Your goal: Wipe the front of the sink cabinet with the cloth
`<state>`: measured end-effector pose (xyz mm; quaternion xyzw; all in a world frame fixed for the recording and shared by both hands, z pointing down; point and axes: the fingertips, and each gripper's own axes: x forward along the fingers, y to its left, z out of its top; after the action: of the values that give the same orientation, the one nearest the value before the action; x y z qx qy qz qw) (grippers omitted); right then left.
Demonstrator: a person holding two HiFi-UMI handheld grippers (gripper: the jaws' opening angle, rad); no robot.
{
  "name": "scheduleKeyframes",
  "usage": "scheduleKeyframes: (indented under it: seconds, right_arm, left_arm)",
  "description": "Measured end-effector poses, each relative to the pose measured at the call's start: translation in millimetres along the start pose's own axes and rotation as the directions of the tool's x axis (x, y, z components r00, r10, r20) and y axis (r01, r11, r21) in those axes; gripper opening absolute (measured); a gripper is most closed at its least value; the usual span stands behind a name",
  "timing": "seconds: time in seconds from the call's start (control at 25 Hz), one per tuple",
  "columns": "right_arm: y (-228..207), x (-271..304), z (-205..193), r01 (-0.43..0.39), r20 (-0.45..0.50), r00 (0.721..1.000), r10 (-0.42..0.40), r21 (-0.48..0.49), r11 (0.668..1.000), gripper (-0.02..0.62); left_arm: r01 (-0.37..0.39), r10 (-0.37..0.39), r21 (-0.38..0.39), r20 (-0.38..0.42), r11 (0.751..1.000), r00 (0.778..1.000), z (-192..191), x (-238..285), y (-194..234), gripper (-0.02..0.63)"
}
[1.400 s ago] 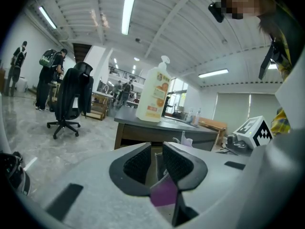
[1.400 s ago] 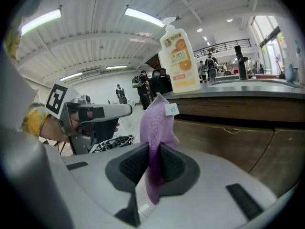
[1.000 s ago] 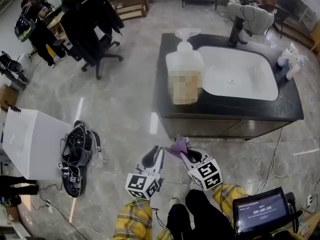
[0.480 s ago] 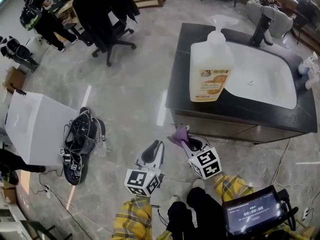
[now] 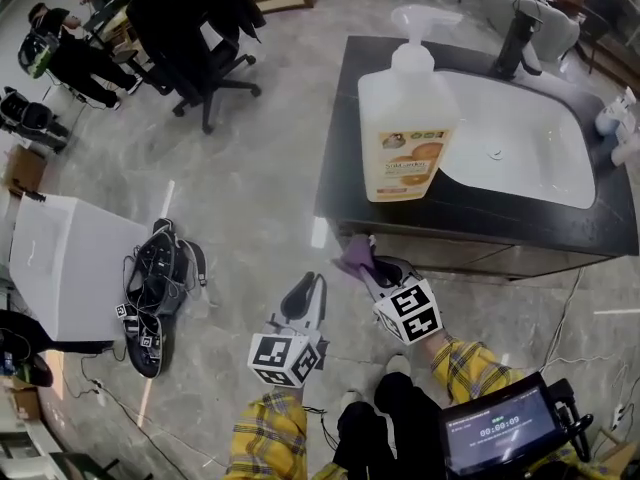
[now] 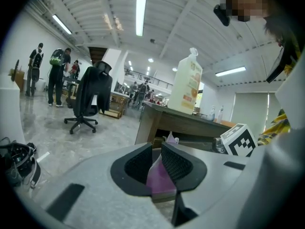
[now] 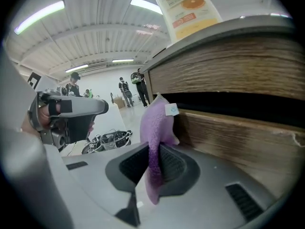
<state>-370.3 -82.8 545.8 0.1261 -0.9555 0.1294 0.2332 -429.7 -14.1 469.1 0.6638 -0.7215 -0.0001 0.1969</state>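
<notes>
Grey marble floor (image 5: pixel 250 188), fronting the sink cabinet (image 5: pixel 480 255). Left tool (image 5: pixel 308 290): jaws set slightly apart, nothing gripped. Right tool (image 5: pixel 365 265): jaws clamped on the purple cloth (image 5: pixel 352 254), which is held at the cabinet front's upper left corner.

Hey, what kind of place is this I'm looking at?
Probably a big open workshop or lab hall, not a home: a freestanding sink cabinet on polished stone floor, an office chair nearby, and strip lights under a high ceiling.
</notes>
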Motion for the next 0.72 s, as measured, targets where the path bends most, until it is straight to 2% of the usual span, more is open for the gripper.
scheduleKeyframes:
  seconds: [0.4,0.72]
  right_arm:
    - [-38.1,-37.2,-18.1,0.089,0.002,0.996,-0.089,0.032,0.996,0.041]
    - [-67.7,-82.4,-30.4,0.171,0.01,0.985,-0.173,0.11,0.979,0.041]
  left_arm:
    - [0.101,-0.1,0.029,-0.029,0.994,0.995,-5.6,33.8,-38.9,0.055]
    - [0.209,-0.206,0.039,-0.074,0.977,0.976,-17.2,57.6,-88.1,0.055]
